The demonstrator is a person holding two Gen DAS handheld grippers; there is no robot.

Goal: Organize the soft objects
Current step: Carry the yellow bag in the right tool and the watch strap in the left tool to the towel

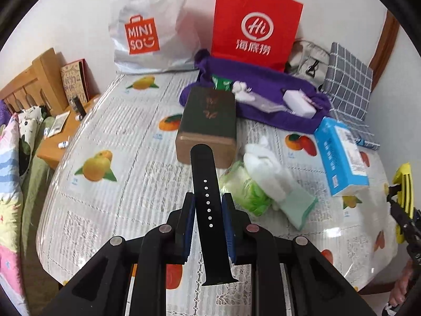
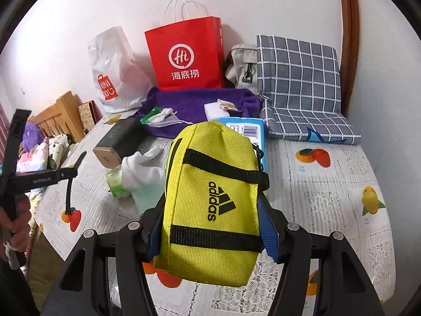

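My left gripper (image 1: 208, 205) is shut on a black watch strap (image 1: 208, 210) with a row of holes, held above the table. It also shows at the left of the right wrist view (image 2: 69, 173), the strap hanging down. My right gripper (image 2: 213, 216) is shut on a yellow Adidas pouch (image 2: 213, 200) with black straps, held above the table; the pouch shows at the right edge of the left wrist view (image 1: 404, 200). On the table lie a white glove with a green cuff (image 1: 276, 181), a green tissue pack (image 1: 244, 187) and a purple towel (image 1: 263, 89).
A round table (image 1: 105, 210) has a fruit-print cover. On it stand a dark box (image 1: 208, 123), a blue tissue box (image 1: 339, 155), a red paper bag (image 1: 252, 26), a white Miniso bag (image 1: 147, 26), a grey checked cushion (image 2: 300, 84) and a beige bag (image 2: 242, 63). A bed (image 1: 15, 158) lies left.
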